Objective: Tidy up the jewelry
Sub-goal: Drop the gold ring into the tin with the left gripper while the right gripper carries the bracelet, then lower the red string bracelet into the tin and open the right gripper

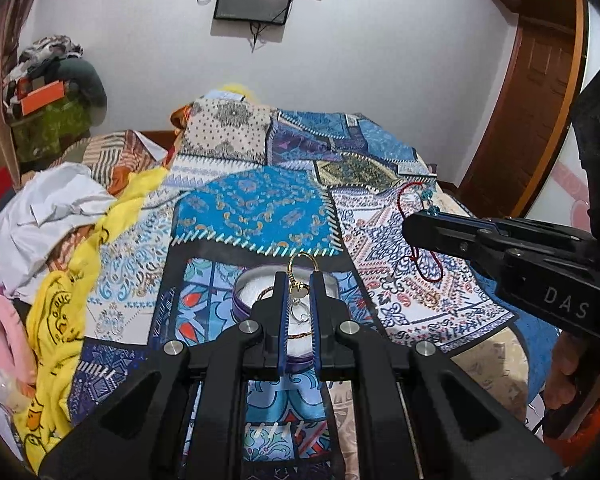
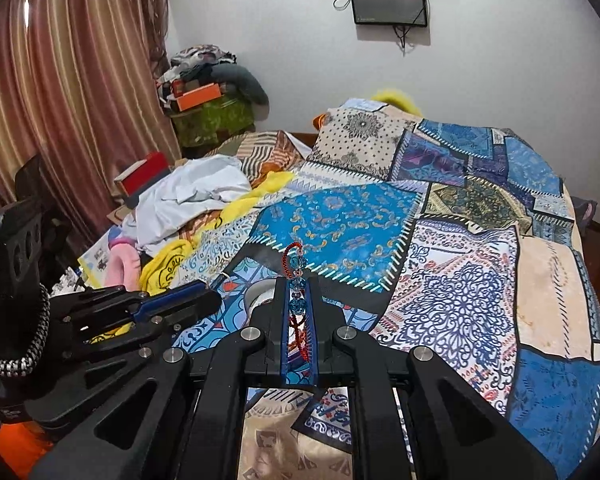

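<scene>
A gold ring with small charms (image 1: 301, 280) is pinched between the nearly closed jaws of the left gripper (image 1: 299, 286), low in the frame's centre, above a round tin (image 1: 241, 300) resting on the patchwork bedspread (image 1: 252, 204). A red cord with blue beads (image 2: 297, 276) is clamped in the right gripper (image 2: 299, 292), its jaws pressed together, at lower centre.

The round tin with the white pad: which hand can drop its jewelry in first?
Left. The left gripper holds the gold ring charm right above the round tin. The right gripper pinches the red cord bracelet with blue beads off to the side.
</scene>
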The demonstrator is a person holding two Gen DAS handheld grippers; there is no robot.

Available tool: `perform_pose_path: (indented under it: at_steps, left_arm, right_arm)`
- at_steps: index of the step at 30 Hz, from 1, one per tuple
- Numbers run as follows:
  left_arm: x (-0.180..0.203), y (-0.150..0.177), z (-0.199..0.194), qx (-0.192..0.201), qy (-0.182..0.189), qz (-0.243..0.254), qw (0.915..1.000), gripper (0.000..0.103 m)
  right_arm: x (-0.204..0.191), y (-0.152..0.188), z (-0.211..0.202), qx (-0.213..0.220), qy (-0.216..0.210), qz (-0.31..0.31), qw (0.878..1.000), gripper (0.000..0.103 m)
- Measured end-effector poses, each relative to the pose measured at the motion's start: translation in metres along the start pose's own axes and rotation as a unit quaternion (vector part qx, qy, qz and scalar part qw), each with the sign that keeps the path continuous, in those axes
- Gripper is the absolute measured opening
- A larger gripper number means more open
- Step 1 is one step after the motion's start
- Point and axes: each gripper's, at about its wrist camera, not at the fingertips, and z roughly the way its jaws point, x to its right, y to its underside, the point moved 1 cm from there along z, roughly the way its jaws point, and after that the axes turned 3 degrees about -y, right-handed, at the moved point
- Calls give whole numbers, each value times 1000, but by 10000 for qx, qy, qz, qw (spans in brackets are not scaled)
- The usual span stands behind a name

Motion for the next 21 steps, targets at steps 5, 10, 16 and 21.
perform_pose_path:
  at_steps: [5, 10, 16, 21]
  left_arm:
    - [-4, 1, 18, -129, 39, -36, 9999, 8]
    - [-9, 0, 36, -219, 71, -62, 9997, 8]
    - [-18, 3, 57, -406, 147, -189, 9989, 8]
    - [-23, 6, 66, -493, 159, -167, 9985, 8]
  right_arm:
    - [2, -1, 16, -155, -23, 6, 9999, 7]
    - [4, 0, 33, -306, -69, 33, 9995, 7]
    - [8, 2, 58, -555, -60, 101, 9984, 7]
    - [10, 6, 73, -717, -95, 153, 9973, 7]
